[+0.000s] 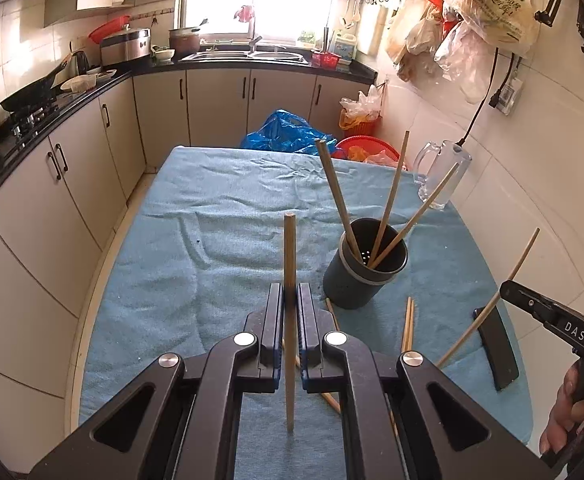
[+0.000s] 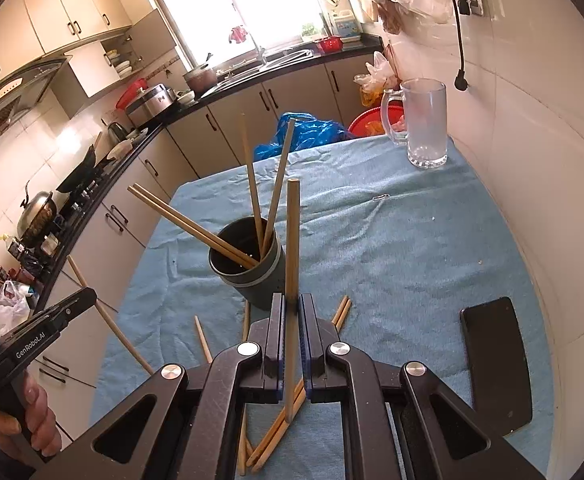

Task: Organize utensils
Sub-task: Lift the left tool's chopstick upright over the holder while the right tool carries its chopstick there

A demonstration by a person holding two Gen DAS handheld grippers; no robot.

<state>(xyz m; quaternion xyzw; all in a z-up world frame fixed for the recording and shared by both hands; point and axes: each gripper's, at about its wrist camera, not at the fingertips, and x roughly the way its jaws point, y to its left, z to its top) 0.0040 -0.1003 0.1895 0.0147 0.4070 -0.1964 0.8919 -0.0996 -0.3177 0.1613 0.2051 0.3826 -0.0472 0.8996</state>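
A dark round utensil holder [image 1: 362, 270] [image 2: 250, 268] stands on the blue cloth with several wooden chopsticks [image 1: 338, 196] [image 2: 252, 188] leaning in it. My left gripper [image 1: 291, 292] is shut on one chopstick [image 1: 290, 252], held upright left of the holder. My right gripper [image 2: 291, 304] is shut on another chopstick [image 2: 292, 240], held upright just in front of the holder. In the left wrist view the right gripper [image 1: 548, 308] shows at the right edge with its chopstick [image 1: 508, 280]. In the right wrist view the left gripper [image 2: 48, 320] shows at the left. Several loose chopsticks [image 1: 408, 324] [image 2: 270, 436] lie on the cloth near the holder.
A black phone [image 1: 496, 348] [image 2: 496, 356] lies on the cloth at the right. A clear glass mug [image 1: 442, 174] [image 2: 424, 124] stands at the far right by the tiled wall. The blue-covered table [image 1: 228, 208] [image 2: 392, 248] has kitchen cabinets to its left and a blue bag behind it.
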